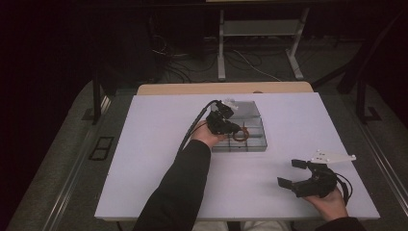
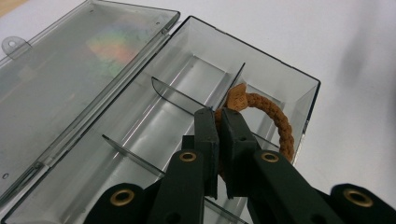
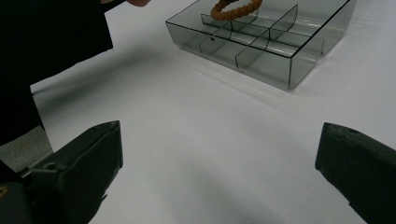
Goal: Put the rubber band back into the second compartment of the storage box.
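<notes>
A clear grey plastic organizer box (image 1: 255,144) (image 2: 299,79) (image 3: 299,56) with dividers lies open on the white table, its lid (image 2: 70,79) folded flat behind it. An orange-brown braided ring (image 1: 240,135) (image 2: 275,116) (image 3: 236,9) hangs over one compartment. My left gripper (image 1: 236,129) (image 2: 219,116) is shut on the ring, holding it just above the box's dividers. My right gripper (image 1: 292,172) (image 3: 219,154) stands open near the table's front right, some way short of the box, with nothing between its jaws.
The white table top (image 1: 159,159) has bare room left of and in front of the box. A dark sleeve (image 1: 178,192) (image 3: 51,42) reaches in from the front. Beyond the table's far edge stand metal legs (image 1: 221,53) and cables on the floor.
</notes>
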{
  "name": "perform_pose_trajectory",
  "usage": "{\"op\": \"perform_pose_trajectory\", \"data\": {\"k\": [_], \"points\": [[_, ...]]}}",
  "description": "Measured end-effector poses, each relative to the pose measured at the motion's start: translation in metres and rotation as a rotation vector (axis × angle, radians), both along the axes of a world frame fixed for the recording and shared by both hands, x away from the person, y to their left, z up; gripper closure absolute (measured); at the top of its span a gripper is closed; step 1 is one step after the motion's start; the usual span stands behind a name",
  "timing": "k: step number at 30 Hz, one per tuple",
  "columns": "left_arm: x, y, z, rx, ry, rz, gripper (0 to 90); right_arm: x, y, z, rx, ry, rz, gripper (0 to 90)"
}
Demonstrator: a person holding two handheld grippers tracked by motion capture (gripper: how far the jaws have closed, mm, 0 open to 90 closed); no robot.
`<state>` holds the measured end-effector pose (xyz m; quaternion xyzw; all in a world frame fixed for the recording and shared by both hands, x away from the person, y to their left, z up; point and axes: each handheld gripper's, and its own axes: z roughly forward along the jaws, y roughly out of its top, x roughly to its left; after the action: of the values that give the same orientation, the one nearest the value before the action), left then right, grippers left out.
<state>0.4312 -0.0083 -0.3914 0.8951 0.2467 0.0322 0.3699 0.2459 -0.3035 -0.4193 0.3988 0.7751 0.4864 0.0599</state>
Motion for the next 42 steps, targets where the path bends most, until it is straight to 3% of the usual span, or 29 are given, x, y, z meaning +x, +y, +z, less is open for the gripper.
{"op": "perform_pose_trajectory", "data": {"k": [23,26,28,32,42], "points": [[0.0,-0.002,-0.017,0.026,0.032,-0.004,83.2,0.0,0.0,0.0,-0.001,-0.002,0.0,0.0],[-0.001,-0.002,-0.016,0.015,0.048,0.013,74.2,0.0,0.0,0.0,-0.001,-0.002,0.0,0.0],[0.001,0.0,-0.013,0.024,0.046,-0.015,69.9,0.0,0.0,0.0,-0.001,-0.002,0.0,0.0],[-0.001,0.003,-0.009,-0.003,0.057,-0.002,61.6,0.0,0.0,0.0,-0.002,-0.002,-0.001,0.0],[-0.007,0.015,0.007,-0.031,0.031,-0.022,41.2,0.0,0.0,0.0,-0.001,-0.002,-0.003,0.0]]}}
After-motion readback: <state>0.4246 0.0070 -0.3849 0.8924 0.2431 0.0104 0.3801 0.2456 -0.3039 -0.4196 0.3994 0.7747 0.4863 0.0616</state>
